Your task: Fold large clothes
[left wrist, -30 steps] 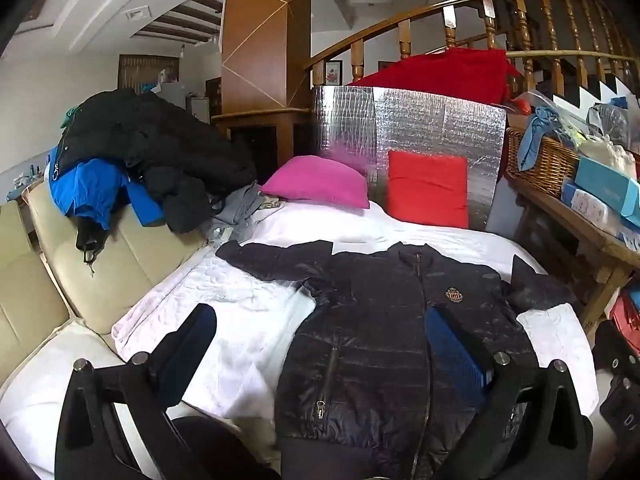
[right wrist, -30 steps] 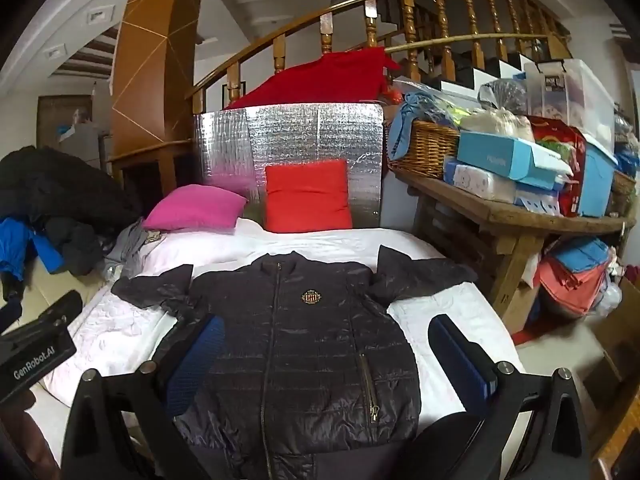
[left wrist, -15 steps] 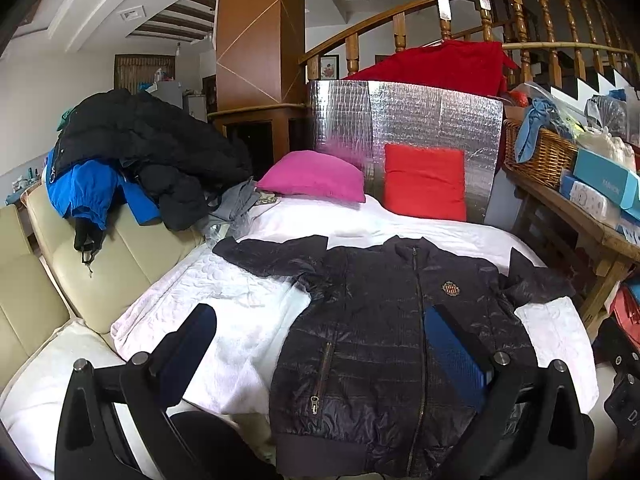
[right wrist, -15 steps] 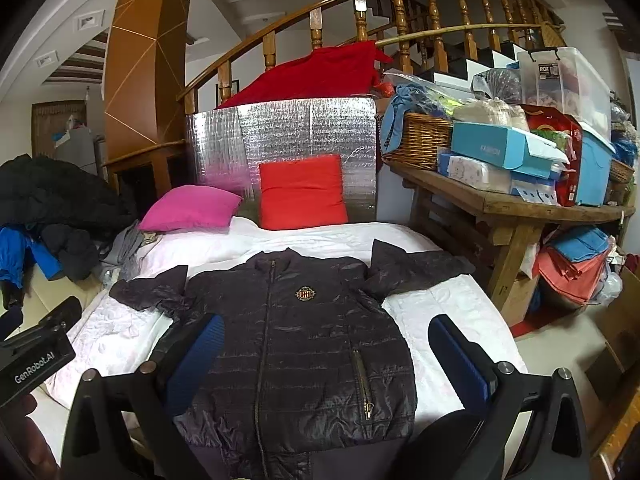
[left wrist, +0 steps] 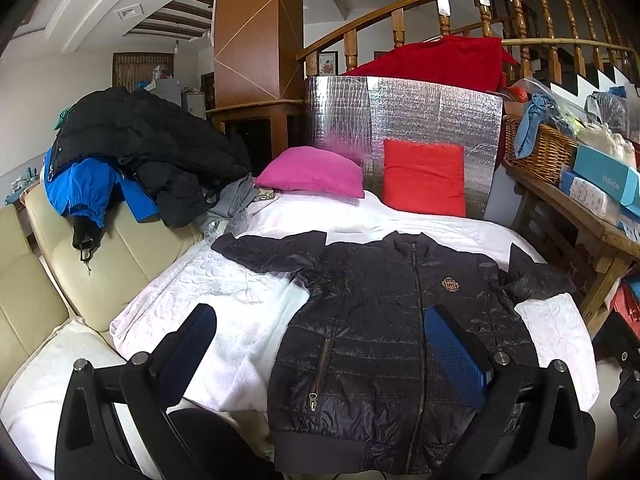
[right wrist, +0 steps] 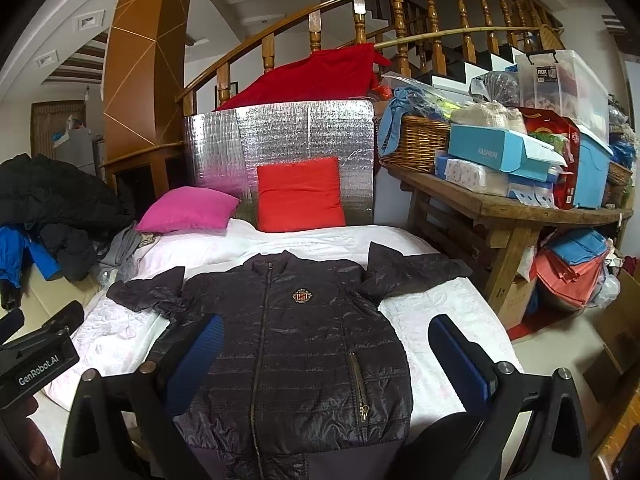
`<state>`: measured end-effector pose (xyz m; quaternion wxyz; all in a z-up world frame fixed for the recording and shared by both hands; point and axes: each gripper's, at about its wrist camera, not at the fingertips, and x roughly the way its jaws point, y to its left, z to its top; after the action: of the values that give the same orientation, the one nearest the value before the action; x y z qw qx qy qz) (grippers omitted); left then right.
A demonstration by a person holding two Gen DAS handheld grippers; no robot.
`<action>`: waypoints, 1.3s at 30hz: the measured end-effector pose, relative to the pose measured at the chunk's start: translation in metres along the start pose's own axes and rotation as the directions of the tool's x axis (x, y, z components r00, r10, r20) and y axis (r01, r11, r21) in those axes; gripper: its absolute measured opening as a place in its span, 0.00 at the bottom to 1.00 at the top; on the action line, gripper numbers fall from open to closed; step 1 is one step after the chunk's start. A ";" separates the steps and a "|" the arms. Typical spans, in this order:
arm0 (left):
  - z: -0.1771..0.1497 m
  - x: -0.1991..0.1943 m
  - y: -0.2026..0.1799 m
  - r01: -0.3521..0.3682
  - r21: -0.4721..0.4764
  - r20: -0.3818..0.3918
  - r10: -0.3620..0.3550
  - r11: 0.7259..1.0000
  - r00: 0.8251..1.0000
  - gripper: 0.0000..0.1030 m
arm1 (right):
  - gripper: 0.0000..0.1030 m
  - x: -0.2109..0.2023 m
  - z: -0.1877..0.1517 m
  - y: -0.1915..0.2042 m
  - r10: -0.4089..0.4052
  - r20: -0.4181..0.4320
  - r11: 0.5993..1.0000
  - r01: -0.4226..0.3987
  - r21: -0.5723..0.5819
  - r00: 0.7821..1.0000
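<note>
A dark quilted zip jacket lies flat, front up, on the white bed cover, sleeves spread to both sides. It also shows in the right wrist view. My left gripper is open and empty, held above the jacket's lower left part. My right gripper is open and empty, above the jacket's lower half. The left gripper's body shows at the left edge of the right wrist view.
A pink pillow and a red pillow lean at the bed's head against a silver foil board. A pile of dark and blue coats lies on the cream sofa at left. A cluttered wooden table stands at right.
Both grippers have drawn back and up a little; the jacket's hem now shows in full. The jacket has not moved. Both stay open.
</note>
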<state>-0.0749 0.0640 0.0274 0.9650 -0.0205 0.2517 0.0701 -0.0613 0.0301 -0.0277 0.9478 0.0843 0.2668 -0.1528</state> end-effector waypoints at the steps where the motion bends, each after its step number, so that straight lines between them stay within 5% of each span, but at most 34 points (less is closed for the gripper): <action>1: 0.000 0.000 0.000 0.000 -0.001 -0.002 0.000 1.000 1.000 1.00 | 1.00 -0.001 -0.001 0.000 0.003 0.000 1.000 -0.003 0.000 1.000; 39: -0.007 0.041 -0.007 0.013 0.003 -0.073 -0.013 1.000 0.997 1.00 | 1.00 0.031 -0.011 -0.001 -0.026 -0.059 1.000 0.026 -0.002 0.998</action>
<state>-0.0413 0.0619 0.0014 0.9557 -0.0231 0.2866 0.0626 -0.0418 0.0240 -0.0538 0.9375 0.0848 0.2959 -0.1624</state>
